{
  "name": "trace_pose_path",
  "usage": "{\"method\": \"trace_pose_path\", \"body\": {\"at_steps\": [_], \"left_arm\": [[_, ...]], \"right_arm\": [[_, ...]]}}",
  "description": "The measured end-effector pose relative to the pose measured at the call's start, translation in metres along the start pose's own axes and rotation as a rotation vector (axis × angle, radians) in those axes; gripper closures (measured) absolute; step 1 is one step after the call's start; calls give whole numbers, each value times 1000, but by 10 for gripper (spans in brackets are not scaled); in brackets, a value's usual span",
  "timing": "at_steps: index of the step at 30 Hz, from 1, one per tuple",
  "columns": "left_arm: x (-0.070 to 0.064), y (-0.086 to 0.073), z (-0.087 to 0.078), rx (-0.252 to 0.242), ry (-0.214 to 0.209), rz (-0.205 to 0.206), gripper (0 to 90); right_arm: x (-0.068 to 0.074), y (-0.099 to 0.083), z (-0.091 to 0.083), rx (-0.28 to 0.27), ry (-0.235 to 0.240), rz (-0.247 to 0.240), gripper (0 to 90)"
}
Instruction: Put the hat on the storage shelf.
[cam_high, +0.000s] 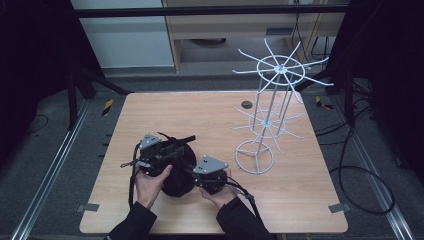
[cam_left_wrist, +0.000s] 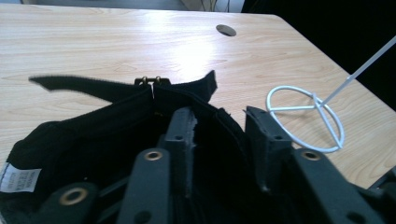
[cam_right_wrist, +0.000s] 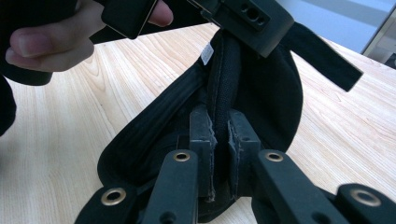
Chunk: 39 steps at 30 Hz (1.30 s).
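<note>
A black cap (cam_high: 176, 184) lies upside down near the table's front, held between both grippers. My right gripper (cam_right_wrist: 219, 123) is shut on the cap's padded rim (cam_right_wrist: 224, 79), which stands up between its pads. My left gripper (cam_left_wrist: 219, 121) is open: one jaw is inside the cap (cam_left_wrist: 93, 135), the other outside, and the rim runs between them. In the high view the left gripper (cam_high: 167, 152) is over the cap's far left side and the right gripper (cam_high: 196, 175) at its right. The cap's strap (cam_left_wrist: 79, 84) sticks out loose.
A white wire rack (cam_high: 267, 120) with spoke arms stands at the table's right. Its ring base (cam_left_wrist: 294, 108) is close to the cap. A dark round hole (cam_high: 246, 104) sits in the tabletop at the back. The person's left hand (cam_right_wrist: 42, 46) is beside the cap.
</note>
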<state>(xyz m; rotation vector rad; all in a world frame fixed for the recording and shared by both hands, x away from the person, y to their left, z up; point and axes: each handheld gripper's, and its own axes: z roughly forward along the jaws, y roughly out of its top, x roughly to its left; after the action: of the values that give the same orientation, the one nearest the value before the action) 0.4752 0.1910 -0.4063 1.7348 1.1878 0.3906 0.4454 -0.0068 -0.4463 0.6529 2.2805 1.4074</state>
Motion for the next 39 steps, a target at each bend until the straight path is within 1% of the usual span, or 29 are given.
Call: {"method": "trace_pose_path", "body": {"at_steps": [1,4,7,9,13,16,19,21,22,25,27,29,31,33,35,37,39], "left_arm": [[0,0,-1,-5,-11,-8,670],[0,-1,-3,-21,-34,-9,749],[-1,-1,-5,-41,-46,5,785],[-2,1,-8,-55,-52,17,793],[-2,6,-17,-86,-65,42,799],[-4,11,-24,-102,-79,63,802],[-6,15,-27,-117,-100,72,803],[-9,18,-27,-124,-100,81,804],[-10,19,-27,-128,-101,81,804],[-11,21,-25,-130,-102,80,806],[-12,22,-22,-122,-102,83,807],[-14,23,-21,-116,-103,94,809],[-15,23,-21,-118,-112,109,809],[-16,24,-24,-128,-126,120,810],[-16,24,-29,-141,-141,132,810],[-16,24,-35,-151,-164,142,810],[-16,22,-39,-150,-174,154,810]], "right_arm": [[0,0,0,-4,1,1,821],[1,1,0,-21,14,21,793],[1,2,-2,-42,44,43,707],[1,4,-5,-56,62,50,643],[-2,7,-19,-95,69,73,544],[-7,10,-30,-120,72,99,503],[-13,13,-41,-159,74,120,480],[-16,15,-47,-169,75,134,464],[-18,16,-50,-177,76,132,459],[-22,20,-58,-192,66,137,434],[-26,21,-62,-198,38,132,419],[-31,21,-66,-207,18,150,414],[-34,19,-67,-205,-7,162,415],[-36,15,-64,-190,-32,167,413],[-37,8,-58,-163,-55,172,408],[-37,2,-53,-142,-69,172,401],[-37,-4,-46,-127,-76,173,395]]}}
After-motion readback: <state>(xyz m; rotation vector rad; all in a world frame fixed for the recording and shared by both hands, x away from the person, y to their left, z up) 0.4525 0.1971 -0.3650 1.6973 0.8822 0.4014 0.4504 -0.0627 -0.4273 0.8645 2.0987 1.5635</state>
